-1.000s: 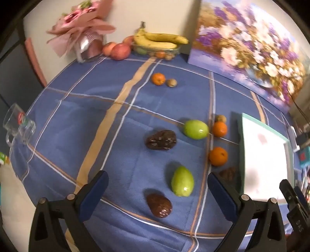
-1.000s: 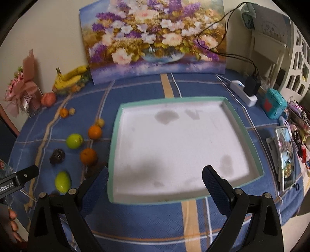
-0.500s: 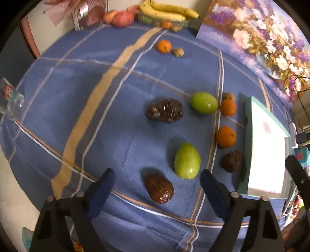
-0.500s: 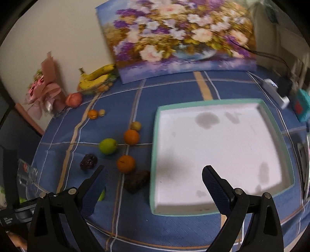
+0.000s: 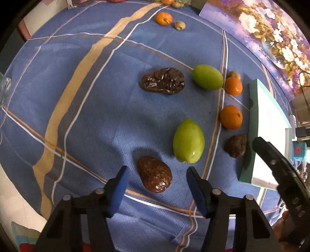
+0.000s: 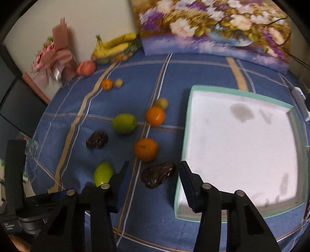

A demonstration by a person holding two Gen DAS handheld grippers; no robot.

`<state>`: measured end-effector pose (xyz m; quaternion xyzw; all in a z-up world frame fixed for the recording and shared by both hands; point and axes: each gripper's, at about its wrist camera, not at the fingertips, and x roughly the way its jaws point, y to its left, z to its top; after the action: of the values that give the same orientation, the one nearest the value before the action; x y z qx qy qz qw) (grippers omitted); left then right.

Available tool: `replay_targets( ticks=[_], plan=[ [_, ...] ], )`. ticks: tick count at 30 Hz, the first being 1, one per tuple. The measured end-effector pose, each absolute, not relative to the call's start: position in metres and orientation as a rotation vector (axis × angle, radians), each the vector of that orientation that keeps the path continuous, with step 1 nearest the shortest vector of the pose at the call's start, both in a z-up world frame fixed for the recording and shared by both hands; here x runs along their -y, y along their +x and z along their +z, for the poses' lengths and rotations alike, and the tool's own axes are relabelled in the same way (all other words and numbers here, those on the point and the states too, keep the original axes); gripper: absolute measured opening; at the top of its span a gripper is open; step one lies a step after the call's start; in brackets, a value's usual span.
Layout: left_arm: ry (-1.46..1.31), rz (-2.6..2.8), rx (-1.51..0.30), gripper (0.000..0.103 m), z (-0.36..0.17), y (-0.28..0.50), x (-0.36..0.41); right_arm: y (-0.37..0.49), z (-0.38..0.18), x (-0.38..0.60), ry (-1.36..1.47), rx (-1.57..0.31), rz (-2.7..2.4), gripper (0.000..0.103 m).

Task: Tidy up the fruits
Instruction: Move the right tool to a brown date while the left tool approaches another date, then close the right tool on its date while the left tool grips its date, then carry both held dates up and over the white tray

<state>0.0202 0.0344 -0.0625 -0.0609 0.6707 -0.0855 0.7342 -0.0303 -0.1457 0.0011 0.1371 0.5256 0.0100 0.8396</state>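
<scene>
My left gripper (image 5: 157,169) points down over a glossy brown fruit (image 5: 155,176). Its jaws are closing, the fruit lies between the blue pads (image 5: 118,186), and a gap shows on both sides. A green fruit (image 5: 189,140) lies just beyond it. My right gripper (image 6: 154,164) hangs over another brown fruit (image 6: 158,174) next to the tray's teal rim (image 6: 187,126). Its jaws are closing too, with the fruit between them untouched. Two oranges (image 6: 146,149) (image 6: 155,116), a second green fruit (image 6: 124,123) and a dark wrinkled fruit (image 6: 96,139) lie on the blue cloth.
The white tray floor (image 6: 242,155) holds no fruit. Bananas (image 6: 114,46), a reddish fruit (image 6: 86,67) and a pink bouquet (image 6: 54,58) stand at the back wall beside a flower painting (image 6: 213,29). A small orange (image 5: 163,18) and tan fruit (image 5: 178,25) lie apart. A glass mug (image 6: 29,141) sits left.
Both grippers have sunk and tipped downward while their jaws narrowed. The right one swung left from over the tray to the brown fruit beside it. The left one closed in on the near brown fruit.
</scene>
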Motion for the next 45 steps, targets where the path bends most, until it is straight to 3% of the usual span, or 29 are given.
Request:
replay_targets(
  ticks=[5, 15, 29, 45],
  plan=[
    [-0.142, -0.184, -1.499, 0.041, -0.07, 0.021, -0.032, -0.022, -0.017, 0.134, 0.257, -1.172, 0.036, 0.047],
    [-0.174, -0.159, -1.482, 0.039, -0.07, 0.026, -0.045, -0.009, -0.042, 0.127, 0.218, -1.245, 0.013, 0.043],
    [-0.194, -0.058, -1.338, 0.039, -0.024, 0.031, -0.092, -0.009, -0.048, 0.116, 0.114, -1.237, 0.002, 0.039],
    [-0.161, -0.073, -1.227, 0.039, -0.006, 0.027, -0.062, -0.029, 0.004, 0.143, 0.252, -1.075, 0.027, 0.034]
  ],
)
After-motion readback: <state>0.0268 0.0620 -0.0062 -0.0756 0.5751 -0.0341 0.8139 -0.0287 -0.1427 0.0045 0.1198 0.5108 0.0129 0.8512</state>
